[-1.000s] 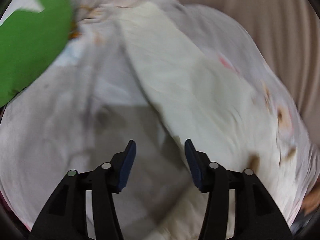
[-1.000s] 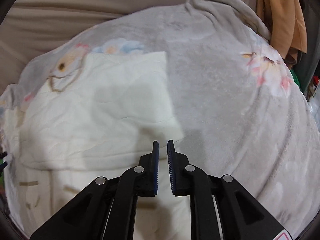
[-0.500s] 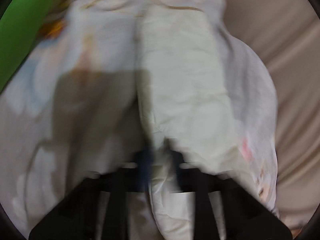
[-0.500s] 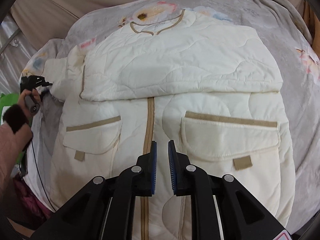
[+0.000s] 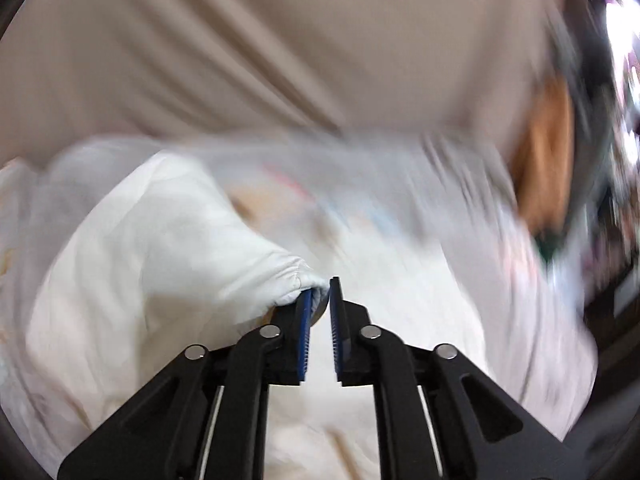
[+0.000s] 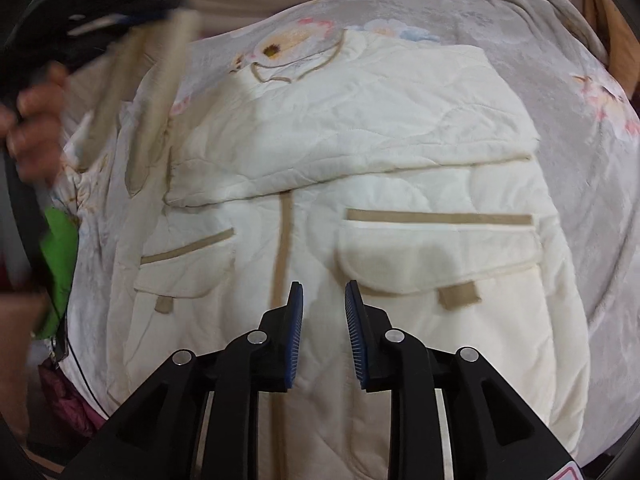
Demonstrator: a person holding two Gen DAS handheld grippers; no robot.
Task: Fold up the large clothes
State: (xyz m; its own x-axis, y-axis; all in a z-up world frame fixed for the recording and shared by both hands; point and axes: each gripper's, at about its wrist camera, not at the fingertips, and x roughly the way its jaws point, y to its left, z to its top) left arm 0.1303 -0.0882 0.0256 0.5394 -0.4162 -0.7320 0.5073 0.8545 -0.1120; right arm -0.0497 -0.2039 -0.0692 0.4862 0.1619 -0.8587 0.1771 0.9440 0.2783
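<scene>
The left gripper (image 5: 319, 294), open over the blanket (image 6: 580, 208) a second ago, now has its jaws nearly closed on the sleeve cuff (image 5: 298, 280) and lifts it. The right gripper (image 6: 323, 300), earlier closed, now stands open above the jacket (image 6: 400, 152).

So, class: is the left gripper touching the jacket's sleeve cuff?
Touching. In the left wrist view, the left gripper is shut on the gathered sleeve cuff, whose fabric sits pinched between the blue pads with no gap visible.

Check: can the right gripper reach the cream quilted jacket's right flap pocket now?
Probably yes: the right gripper is open, empty, just above the jacket; the flap pocket lies uncovered beside it.
</scene>
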